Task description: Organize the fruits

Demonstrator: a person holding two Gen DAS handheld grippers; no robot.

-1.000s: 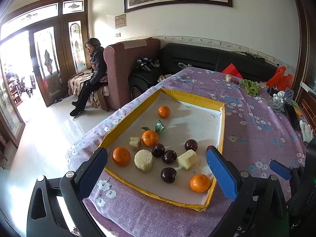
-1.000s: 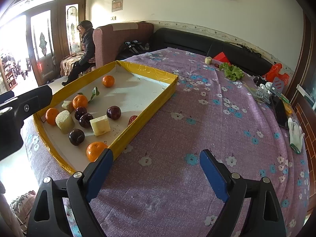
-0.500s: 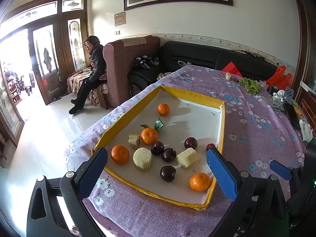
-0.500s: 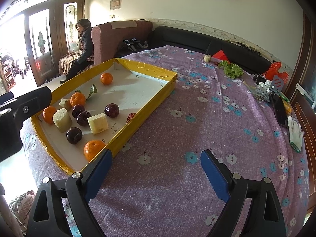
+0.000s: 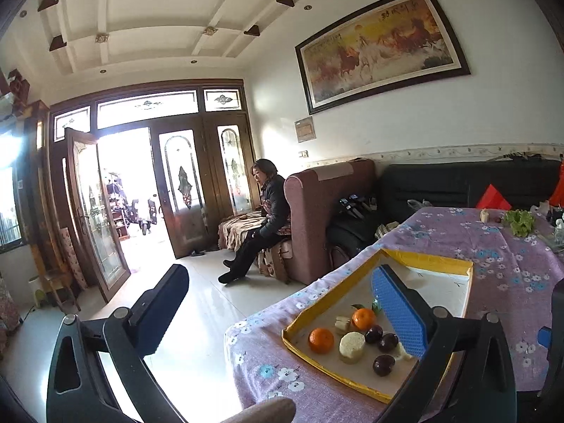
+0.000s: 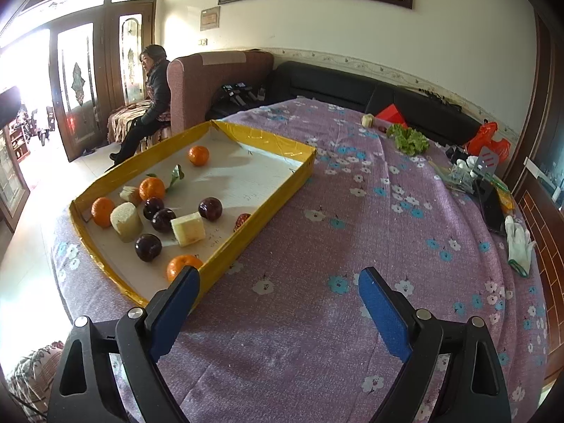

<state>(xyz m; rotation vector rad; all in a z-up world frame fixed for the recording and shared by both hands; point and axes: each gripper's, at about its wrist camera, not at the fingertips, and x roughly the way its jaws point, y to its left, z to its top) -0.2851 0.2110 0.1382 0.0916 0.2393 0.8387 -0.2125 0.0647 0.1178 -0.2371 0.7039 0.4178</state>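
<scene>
A yellow-rimmed tray (image 6: 271, 208) lies on the purple flowered tablecloth (image 6: 352, 246). It holds several oranges (image 6: 198, 155), dark plums (image 6: 210, 208) and pale cut chunks (image 6: 188, 229). The tray also shows in the left wrist view (image 5: 328, 296) with an orange (image 5: 321, 340) and a plum (image 5: 383, 365). My left gripper (image 5: 278, 292) is open and empty, off the table's left edge, turned toward the room. My right gripper (image 6: 278, 292) is open and empty, low over the cloth just right of the tray's near corner.
Lettuce (image 6: 409, 139), a red packet (image 6: 391, 112), a white glove (image 6: 518, 243) and small clutter (image 6: 472, 172) lie along the table's far and right side. A sofa (image 6: 352, 84) and an armchair (image 6: 211, 77) with a seated person (image 6: 151, 98) stand behind.
The left gripper has swung left and up, so its view now takes in floor, door and ceiling. The right gripper has moved a little forward. Fruits lie as before.
</scene>
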